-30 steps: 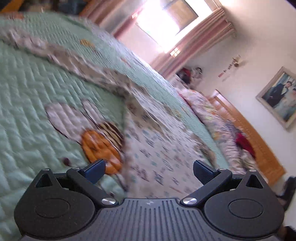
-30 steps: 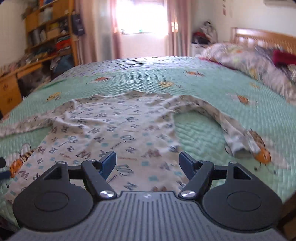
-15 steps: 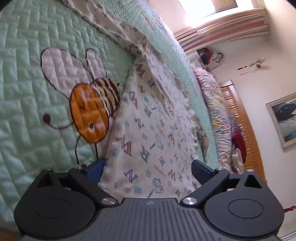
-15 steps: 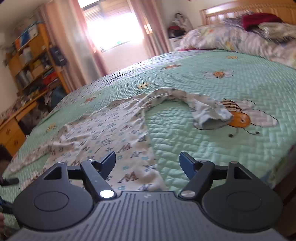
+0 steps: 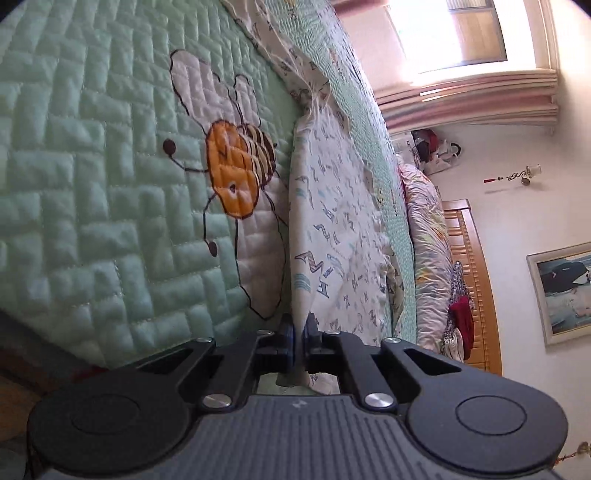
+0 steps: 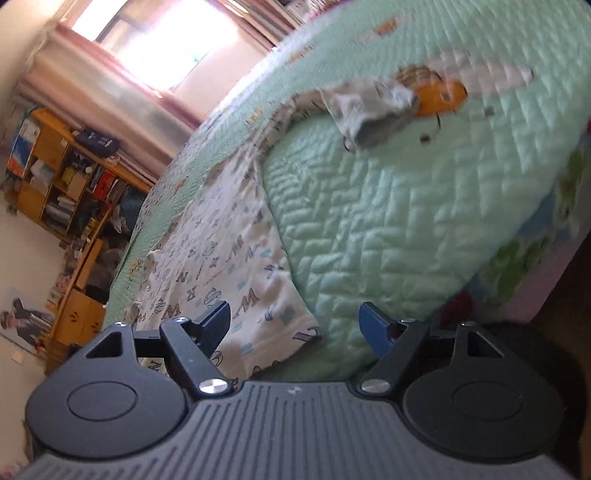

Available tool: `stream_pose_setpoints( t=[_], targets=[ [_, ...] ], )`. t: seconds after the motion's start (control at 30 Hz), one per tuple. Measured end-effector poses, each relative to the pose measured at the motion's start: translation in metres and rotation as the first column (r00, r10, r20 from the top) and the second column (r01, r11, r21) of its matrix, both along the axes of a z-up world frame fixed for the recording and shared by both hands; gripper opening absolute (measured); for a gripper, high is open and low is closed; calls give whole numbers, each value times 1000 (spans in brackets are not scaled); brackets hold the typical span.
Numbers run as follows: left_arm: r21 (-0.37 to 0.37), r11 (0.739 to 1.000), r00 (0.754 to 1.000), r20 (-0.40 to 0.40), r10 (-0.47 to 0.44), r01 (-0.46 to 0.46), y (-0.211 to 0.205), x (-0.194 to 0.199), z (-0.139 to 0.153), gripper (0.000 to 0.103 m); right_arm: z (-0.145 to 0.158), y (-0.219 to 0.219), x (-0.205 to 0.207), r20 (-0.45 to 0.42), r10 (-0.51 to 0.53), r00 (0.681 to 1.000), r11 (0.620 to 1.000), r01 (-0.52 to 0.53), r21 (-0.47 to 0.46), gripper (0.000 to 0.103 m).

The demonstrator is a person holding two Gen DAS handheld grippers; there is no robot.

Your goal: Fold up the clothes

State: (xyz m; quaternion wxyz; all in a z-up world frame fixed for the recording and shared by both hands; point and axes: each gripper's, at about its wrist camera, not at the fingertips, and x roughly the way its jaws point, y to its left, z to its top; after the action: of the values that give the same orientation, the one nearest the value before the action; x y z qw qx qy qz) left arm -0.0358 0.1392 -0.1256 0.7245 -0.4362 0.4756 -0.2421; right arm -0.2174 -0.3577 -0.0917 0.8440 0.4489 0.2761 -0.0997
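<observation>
One bed (image 5: 92, 206), green quilted cover, filling most of both views; tilted more steeply in frame than half a second ago

One shirt (image 5: 332, 229), white with a letter print, spread flat on the cover; one sleeve end (image 6: 373, 110) lying bunched well off to the side, partly over an embroidered bee (image 6: 439, 96)

Two bees in sight, one per view: an orange one (image 5: 236, 173) just beside the shirt's side edge in the left view, the other under the sleeve end in the right view, blurred

One window (image 5: 454, 33), one curtain (image 5: 469, 99) and one framed picture (image 5: 561, 291) on the wall in the left view; one wooden shelf unit (image 6: 62, 177) crowded with small things in the right view

Two claws. Left claw (image 5: 298, 334): closed down to a thin gap, pinching the shirt's near edge, cloth rising out from between the fingers; half a second ago spread wide with that edge lying loose between them. Right claw (image 6: 295, 321): spread wide, gripping nothing, the shirt's near corner (image 6: 291, 325) lying on the cover between its fingers, not clearly touching either; same width as before, now closer in on the corner
</observation>
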Motion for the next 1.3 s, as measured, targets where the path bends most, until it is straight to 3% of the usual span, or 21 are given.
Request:
stream_pose_setpoints(
  t=[0.13, 0.47, 0.5, 0.57, 0.63, 0.73, 0.93, 1.1, 1.3],
  targets=[
    [16, 1000, 998, -64, 1, 0, 7, 4, -14, 7, -7, 1, 9, -3, 11, 1000, 999, -11, 47, 77],
    [7, 1000, 997, -73, -16, 17, 10, -2, -22, 13, -17, -5, 17, -11, 13, 1000, 994, -12, 106, 77],
    [9, 1000, 997, -72, -16, 17, 10, -2, -22, 13, -18, -5, 18, -19, 9, 1000, 994, -7, 105, 72],
    [12, 1000, 997, -71, -15, 16, 10, -2, -22, 13, -18, -5, 17, -52, -3, 999, 997, 7, 80, 52],
    [12, 1000, 997, -71, -11, 12, 9, -3, -22, 13, -20, -6, 16, -75, -13, 997, 997, 19, 73, 24],
    [18, 1000, 997, -73, -5, 6, 9, -5, -21, 13, -25, -9, 13, -60, -6, 998, 994, 13, 109, 10],
    [47, 999, 999, -40, -25, 27, 7, -11, -11, 12, -6, 2, 7, -29, 51, 998, 999, -51, -3, 4],
    [73, 996, 999, -10, -46, 46, 4, -16, -1, 9, 7, -8, -13, 5, 12, 1000, 999, -12, -42, 3],
    [94, 995, 999, -32, -32, 35, 13, -21, -5, 7, -4, -1, -8, -52, 38, 998, 998, -41, -55, 1]
  ],
)
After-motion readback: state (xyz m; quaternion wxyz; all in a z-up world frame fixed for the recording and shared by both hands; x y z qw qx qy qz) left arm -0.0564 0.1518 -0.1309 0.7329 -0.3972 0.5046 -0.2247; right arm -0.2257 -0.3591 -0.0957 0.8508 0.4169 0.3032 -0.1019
